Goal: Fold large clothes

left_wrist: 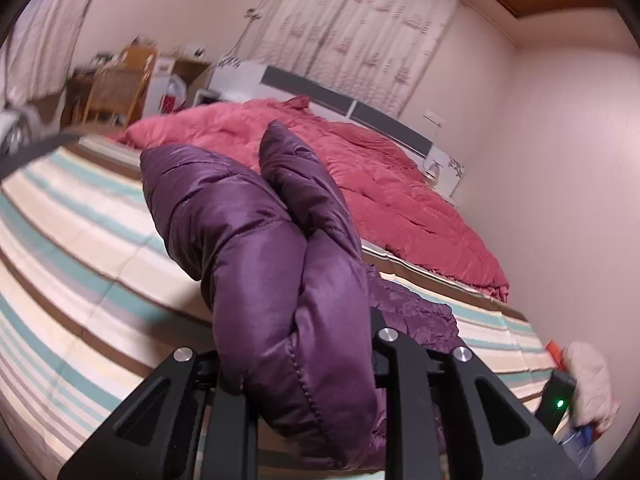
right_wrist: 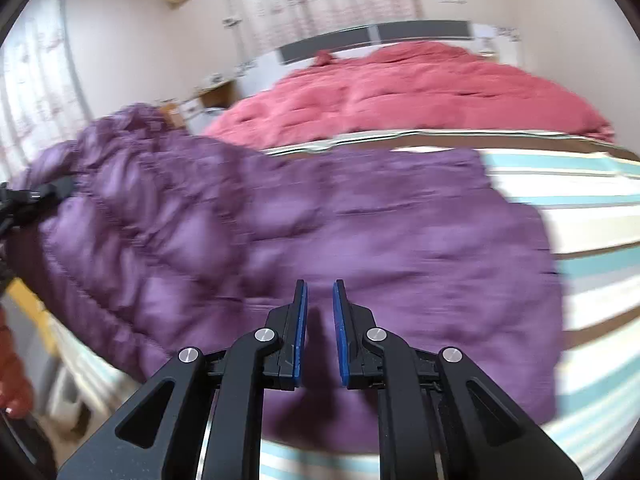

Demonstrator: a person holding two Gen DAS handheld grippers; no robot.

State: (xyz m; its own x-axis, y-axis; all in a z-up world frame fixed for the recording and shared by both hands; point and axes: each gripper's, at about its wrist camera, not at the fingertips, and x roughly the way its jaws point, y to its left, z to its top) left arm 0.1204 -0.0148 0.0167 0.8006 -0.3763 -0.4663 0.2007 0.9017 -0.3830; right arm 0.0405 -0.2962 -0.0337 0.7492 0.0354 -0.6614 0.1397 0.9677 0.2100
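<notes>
A purple quilted puffer jacket [right_wrist: 360, 232] lies spread on the striped bed cover [right_wrist: 592, 220]. In the left wrist view a puffy fold of the jacket [left_wrist: 256, 240], a sleeve by its look, rises from between the jaws of my left gripper [left_wrist: 296, 340]. That gripper is shut on it and holds it lifted off the bed, and the padding hides the pads. My right gripper [right_wrist: 320, 320] hovers over the near edge of the jacket. Its blue pads [right_wrist: 301, 328] are almost together with nothing between them. At the left edge of the right wrist view, black parts of the left gripper [right_wrist: 40, 194] hold the raised fabric.
A pink-red duvet [left_wrist: 380, 184] is piled at the head of the bed by the headboard [left_wrist: 360, 108]. A wooden chair [left_wrist: 116, 88] and desk stand far left. A wall [left_wrist: 560, 200] runs close along the right. A hand holds a black unit with a green light [left_wrist: 558, 400] at lower right.
</notes>
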